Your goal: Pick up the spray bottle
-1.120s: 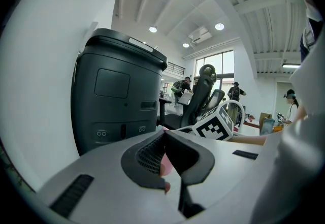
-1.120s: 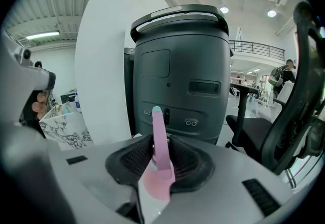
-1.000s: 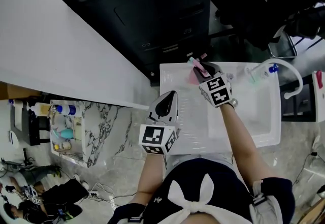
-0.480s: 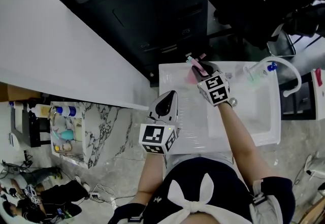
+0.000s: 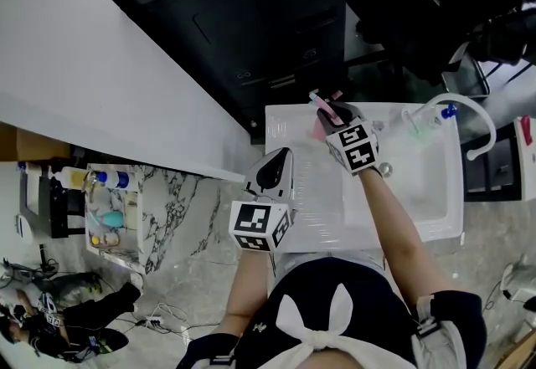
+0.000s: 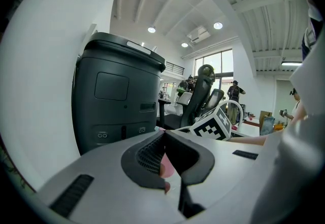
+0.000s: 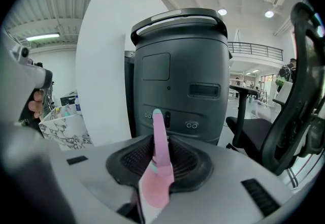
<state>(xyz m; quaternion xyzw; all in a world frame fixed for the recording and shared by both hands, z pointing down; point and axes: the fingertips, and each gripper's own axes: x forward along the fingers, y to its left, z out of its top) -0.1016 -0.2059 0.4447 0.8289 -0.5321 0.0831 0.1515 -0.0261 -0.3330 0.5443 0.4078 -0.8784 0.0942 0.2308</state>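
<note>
White counter (image 5: 419,200), marble floor (image 5: 180,208) off its left edge, dark bin (image 5: 251,16) behind: our left claw (image 5: 281,160) hovers closed over that left edge; our right claw (image 5: 328,110) grips the pink spray bottle (image 7: 159,157) at the far edge.

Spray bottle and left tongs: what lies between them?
Nothing: head view shows only bare white surface between the left tongs and the spray bottle.
</note>
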